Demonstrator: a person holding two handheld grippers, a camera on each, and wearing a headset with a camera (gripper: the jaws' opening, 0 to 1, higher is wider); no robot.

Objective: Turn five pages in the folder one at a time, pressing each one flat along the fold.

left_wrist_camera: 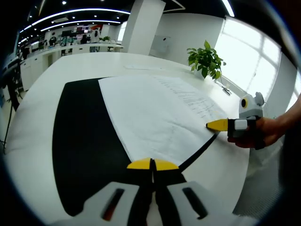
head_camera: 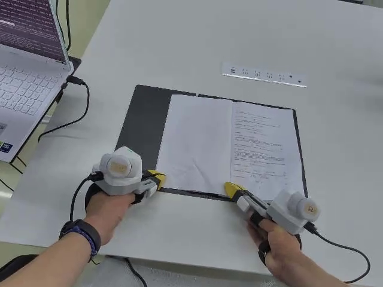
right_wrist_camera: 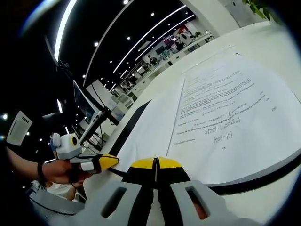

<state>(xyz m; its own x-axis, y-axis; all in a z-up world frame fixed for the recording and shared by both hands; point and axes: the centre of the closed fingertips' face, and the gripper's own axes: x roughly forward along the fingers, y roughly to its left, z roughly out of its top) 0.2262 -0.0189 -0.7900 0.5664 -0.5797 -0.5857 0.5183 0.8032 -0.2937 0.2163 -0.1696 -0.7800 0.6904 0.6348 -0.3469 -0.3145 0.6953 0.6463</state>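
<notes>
A black folder point(head_camera: 140, 122) lies open on the white table. A blank page point(head_camera: 194, 143) covers its middle and a printed page point(head_camera: 263, 146) lies on the right. My left gripper point(head_camera: 157, 177) rests shut at the folder's near left edge, its yellow tips together point(left_wrist_camera: 152, 164). At the near edge below the fold my right gripper point(head_camera: 232, 189) is also shut, tips point(right_wrist_camera: 155, 163) touching over the printed page point(right_wrist_camera: 225, 108). Each gripper appears in the other's view: the right one point(left_wrist_camera: 217, 125), the left one point(right_wrist_camera: 106, 161).
An open laptop point(head_camera: 24, 72) stands at the far left with black cables point(head_camera: 75, 119) trailing beside the folder. A white power strip point(head_camera: 263, 75) lies beyond the folder. A potted plant point(left_wrist_camera: 205, 59) stands at the table's end.
</notes>
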